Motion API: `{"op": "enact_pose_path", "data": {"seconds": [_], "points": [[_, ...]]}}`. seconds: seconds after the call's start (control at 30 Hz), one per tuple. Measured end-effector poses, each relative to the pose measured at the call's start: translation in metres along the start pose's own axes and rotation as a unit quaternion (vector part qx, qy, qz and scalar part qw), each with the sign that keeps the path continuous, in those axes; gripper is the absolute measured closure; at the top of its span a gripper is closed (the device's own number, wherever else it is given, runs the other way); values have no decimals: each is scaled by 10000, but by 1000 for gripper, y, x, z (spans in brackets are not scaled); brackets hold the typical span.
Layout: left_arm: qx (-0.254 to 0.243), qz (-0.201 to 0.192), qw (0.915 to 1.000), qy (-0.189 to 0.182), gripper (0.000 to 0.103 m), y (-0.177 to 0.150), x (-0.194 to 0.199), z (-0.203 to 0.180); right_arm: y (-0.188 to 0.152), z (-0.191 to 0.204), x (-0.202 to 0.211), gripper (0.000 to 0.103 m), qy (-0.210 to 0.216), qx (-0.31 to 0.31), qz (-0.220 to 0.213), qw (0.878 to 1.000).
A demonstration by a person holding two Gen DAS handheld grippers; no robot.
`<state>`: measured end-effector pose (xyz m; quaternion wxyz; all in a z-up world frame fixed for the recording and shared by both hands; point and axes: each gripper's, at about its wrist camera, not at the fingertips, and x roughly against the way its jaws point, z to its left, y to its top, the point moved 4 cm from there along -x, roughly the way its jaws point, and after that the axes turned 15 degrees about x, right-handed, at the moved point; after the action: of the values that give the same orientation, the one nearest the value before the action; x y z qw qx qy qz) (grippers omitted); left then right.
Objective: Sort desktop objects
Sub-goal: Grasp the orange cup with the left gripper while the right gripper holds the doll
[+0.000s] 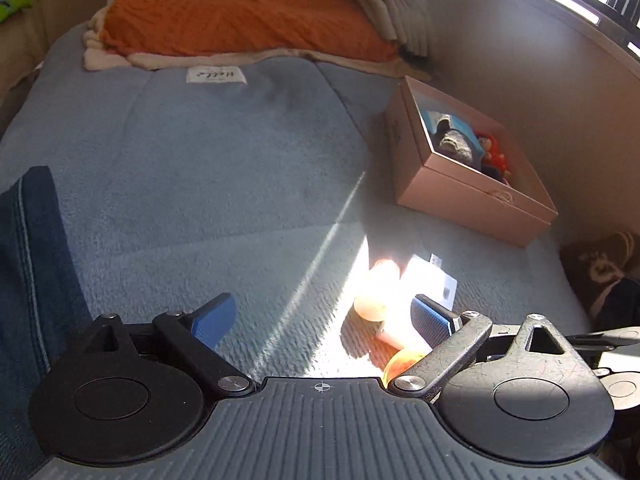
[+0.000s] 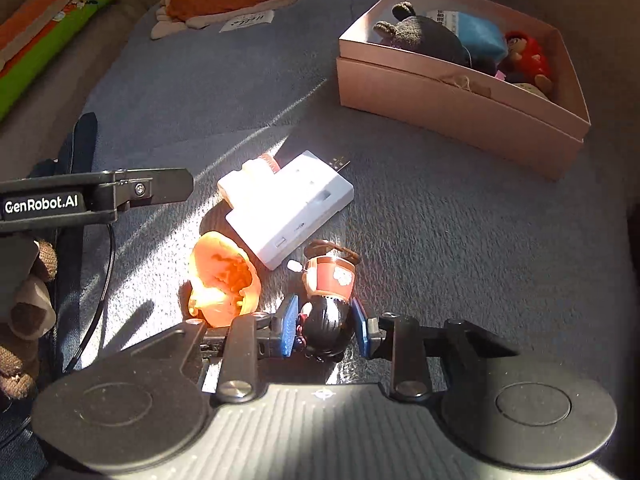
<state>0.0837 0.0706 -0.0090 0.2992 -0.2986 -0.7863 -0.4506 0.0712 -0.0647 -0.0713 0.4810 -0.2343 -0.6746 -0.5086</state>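
In the right wrist view my right gripper is shut on a small doll, its blue pads pressing both sides of the doll's black head. The doll's red body points away from me, and it lies on the blue blanket. Just beyond it are a white plastic box and an orange shell-shaped piece, both in bright sun. My left gripper is open wide over bare blanket. The same sunlit white box sits by its right pad.
A pink cardboard box with plush toys in it stands at the far right, also in the left wrist view as the pink box. An orange cover lies at the bed's far end. A brown plush toy is at the left edge.
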Motion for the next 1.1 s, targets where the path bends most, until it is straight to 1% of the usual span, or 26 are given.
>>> {"op": "enact_pose_path", "data": {"seconds": [0.1, 0.17, 0.23, 0.27, 0.33, 0.43, 0.47, 0.5, 0.53, 0.6, 0.63, 0.67, 0.77, 0.8, 0.83, 0.87, 0.93, 1.0, 1.03, 1.07, 1.1], "points": [[-123, 10, 9999, 5, 4, -3, -2, -3, -17, 15, 17, 74, 206, 625, 198, 9976], [-217, 25, 9998, 18, 4, -5, -2, -6, -29, 28, 25, 74, 254, 1199, 290, 9920], [-283, 44, 9996, 34, 4, -7, -3, -8, -38, 40, 30, 73, 51, 1765, 302, 9838], [-304, 52, 9995, 46, 3, -7, -3, -8, -41, 44, 29, 67, -57, 1977, 312, 9797], [-335, 66, 9994, 75, 3, -8, -4, -8, -45, 48, 27, 59, -171, 2148, 344, 9759], [-361, 73, 9993, 86, 3, -8, -3, -8, -47, 50, 23, 58, -145, 2240, 416, 9736], [-376, 69, 9992, 60, 3, -9, -3, -9, -47, 51, 24, 59, -242, 2349, 393, 9709], [-414, 68, 9991, 24, 3, -9, -2, -10, -48, 51, 25, 60, -440, 2495, 340, 9668], [-448, 67, 9990, -5, 3, -10, -1, -11, -47, 51, 28, 60, -727, 2667, 242, 9607], [-589, 71, 9982, -105, 3, -12, 1, -16, -46, 48, 33, 60, -1466, 3070, -5, 9403], [-659, 87, 9977, -163, 3, -13, 2, -19, -45, 45, 35, 60, -1711, 3176, -74, 9326], [-748, 118, 9969, -235, 3, -15, 2, -22, -43, 41, 37, 59, -1782, 3131, -69, 9328], [-1028, 199, 9940, -330, 3, -22, 2, -30, -39, 27, 38, 57, -1351, 2565, 41, 9571], [-1090, 205, 9934, -306, 3, -24, 1, -31, -39, 26, 37, 57, -1225, 2446, 50, 9618], [-1154, 207, 9928, -262, 3, -26, 0, -32, -39, 25, 36, 54, -1131, 2361, 23, 9651], [-1194, 227, 9923, -233, 3, -27, -1, -33, -39, 26, 34, 50, -1094, 2317, -21, 9666], [-1209, 263, 9920, -260, 3, -28, -1, -32, -37, 27, 29, 50, -1150, 2326, -93, 9657], [-1257, 292, 9912, -308, 3, -30, -1, -33, -33, 27, 18, 50, -1127, 2305, -70, 9665], [-1296, 308, 9905, -329, 3, -31, 0, -34, -33, 28, 13, 51, -1060, 2286, -12, 9677], [-1347, 320, 9897, -350, 3, -32, 0, -36, -32, 28, 9, 60, -998, 2296, 59, 9681], [-1441, 301, 9884, -383, 3, -34, 2, -37, -34, 29, 8, 67, -989, 2330, 112, 9674]]}}
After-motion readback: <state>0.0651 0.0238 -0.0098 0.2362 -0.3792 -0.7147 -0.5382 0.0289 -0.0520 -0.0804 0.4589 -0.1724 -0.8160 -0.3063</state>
